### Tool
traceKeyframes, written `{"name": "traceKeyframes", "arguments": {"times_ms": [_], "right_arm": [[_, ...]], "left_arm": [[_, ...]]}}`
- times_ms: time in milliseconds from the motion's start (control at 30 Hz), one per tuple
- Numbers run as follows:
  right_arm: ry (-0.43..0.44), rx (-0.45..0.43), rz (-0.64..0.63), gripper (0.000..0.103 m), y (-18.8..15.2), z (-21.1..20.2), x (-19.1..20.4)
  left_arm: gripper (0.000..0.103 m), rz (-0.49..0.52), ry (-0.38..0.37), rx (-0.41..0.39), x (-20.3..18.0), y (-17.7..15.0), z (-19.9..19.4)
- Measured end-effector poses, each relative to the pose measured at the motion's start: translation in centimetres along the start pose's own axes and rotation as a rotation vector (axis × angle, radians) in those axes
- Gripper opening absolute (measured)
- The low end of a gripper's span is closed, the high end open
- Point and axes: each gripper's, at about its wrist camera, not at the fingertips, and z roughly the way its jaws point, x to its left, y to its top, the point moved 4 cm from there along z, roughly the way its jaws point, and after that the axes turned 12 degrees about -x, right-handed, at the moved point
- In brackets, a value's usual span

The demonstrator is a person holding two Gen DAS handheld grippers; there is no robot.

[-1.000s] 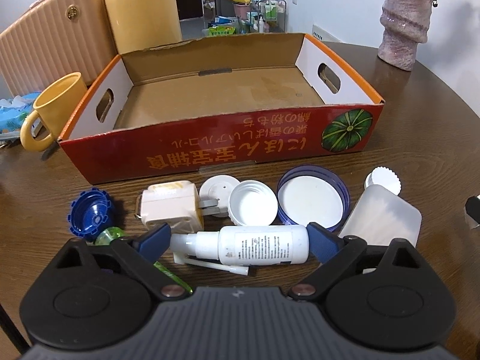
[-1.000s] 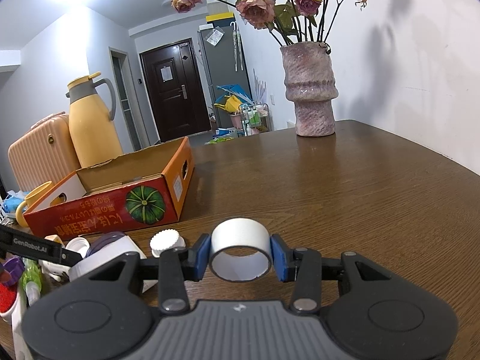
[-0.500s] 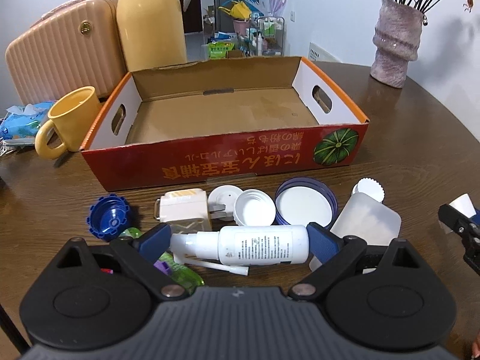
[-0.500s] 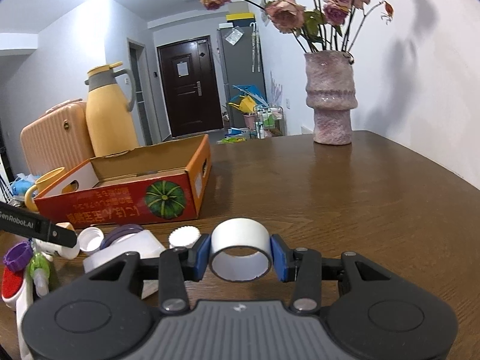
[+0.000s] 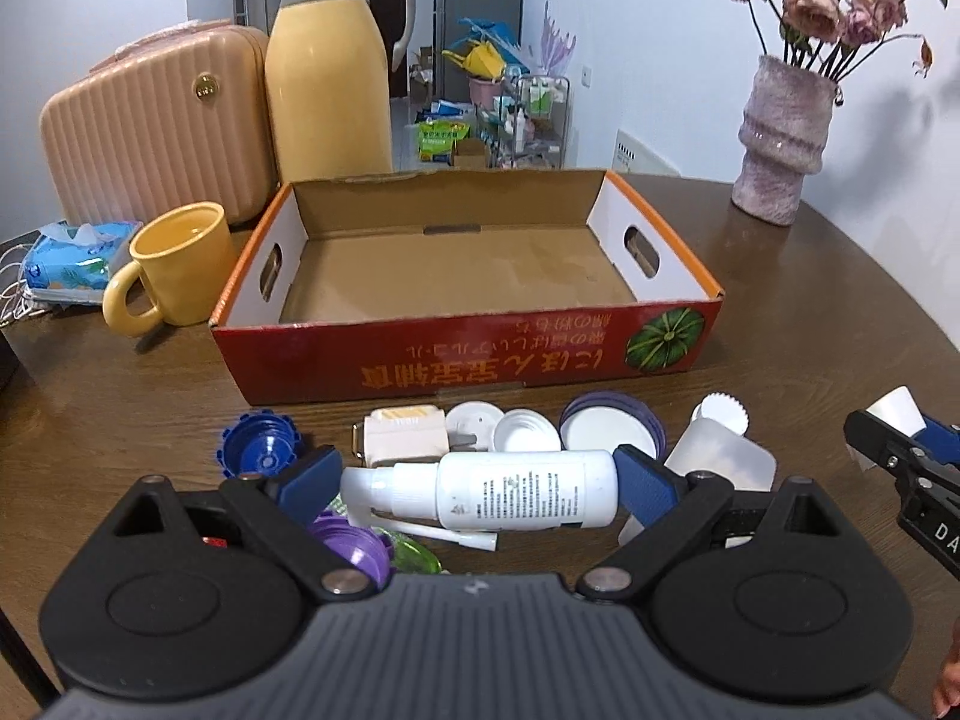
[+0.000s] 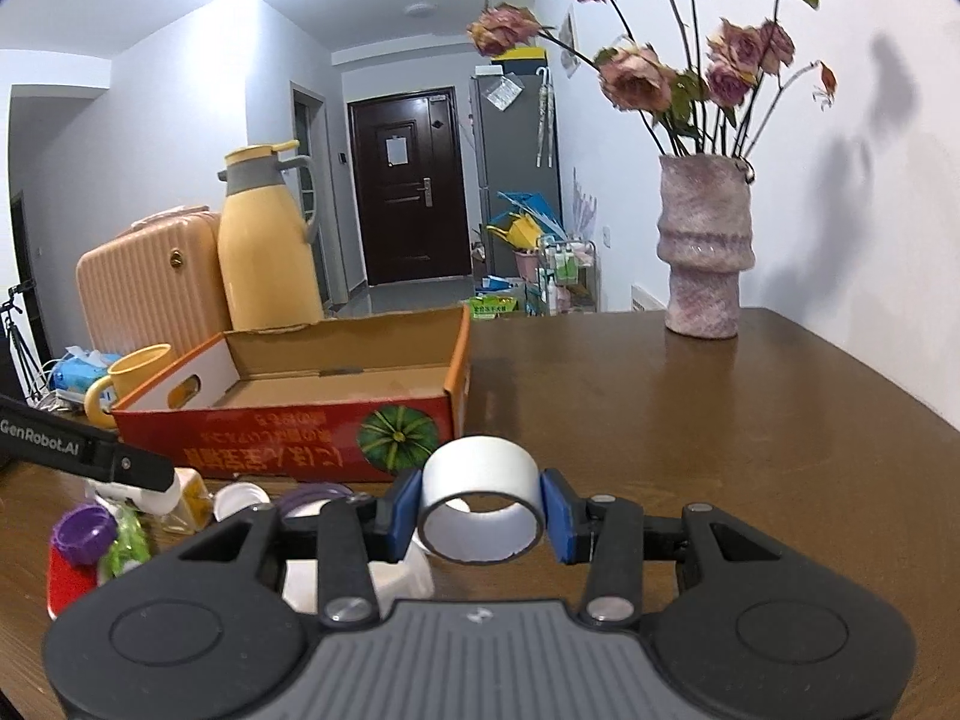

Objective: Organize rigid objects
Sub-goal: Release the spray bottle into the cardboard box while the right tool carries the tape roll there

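Note:
My left gripper [image 5: 477,483] is shut on a white spray bottle [image 5: 498,489], held lengthwise above the table in front of the red cardboard box [image 5: 468,354]. My right gripper [image 6: 480,513] is shut on a white tape roll [image 6: 480,504], lifted above the table; it also shows at the right edge of the left wrist view [image 5: 897,420]. The box [image 6: 288,432] is open and empty. Below lie a blue cap [image 5: 258,441], a white plug adapter [image 5: 402,435], white lids [image 5: 525,429], a purple-rimmed lid [image 5: 609,429] and a white bottle [image 5: 717,459].
A yellow mug [image 5: 174,267], tissue pack [image 5: 72,261], yellow thermos [image 5: 330,72] and pink suitcase [image 5: 156,132] stand left and behind the box. A pink vase with dried roses [image 6: 705,252] stands at the far right. A purple cap [image 6: 84,534] and red item [image 6: 69,579] lie left.
Both grippers have risen and drawn back from the table with their objects held. The box now looks farther and lower; more of its floor shows.

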Motion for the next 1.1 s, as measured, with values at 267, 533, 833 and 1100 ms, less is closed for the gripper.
{"name": "traceKeyframes", "arguments": {"times_ms": [267, 533, 833, 1100], "right_arm": [[0.023, -0.015, -0.021, 0.042, 1.7, 0.3, 1.9], [0.046, -0.024, -0.043, 0.042, 3.3, 1.4, 4.1], [0.071, -0.029, -0.054, 0.042, 4.7, 3.4, 6.5], [0.084, -0.035, -0.051, 0.042, 5.4, 5.6, 8.4]], "left_arm": [[0.097, -0.018, -0.004, -0.044, 1.0, 1.2, -1.3], [0.097, -0.039, 0.005, -0.079, 2.4, 2.2, -1.9], [0.097, -0.067, 0.016, -0.118, 3.9, 3.3, -1.4], [0.097, -0.105, 0.031, -0.169, 5.0, 4.5, -0.5]]}}
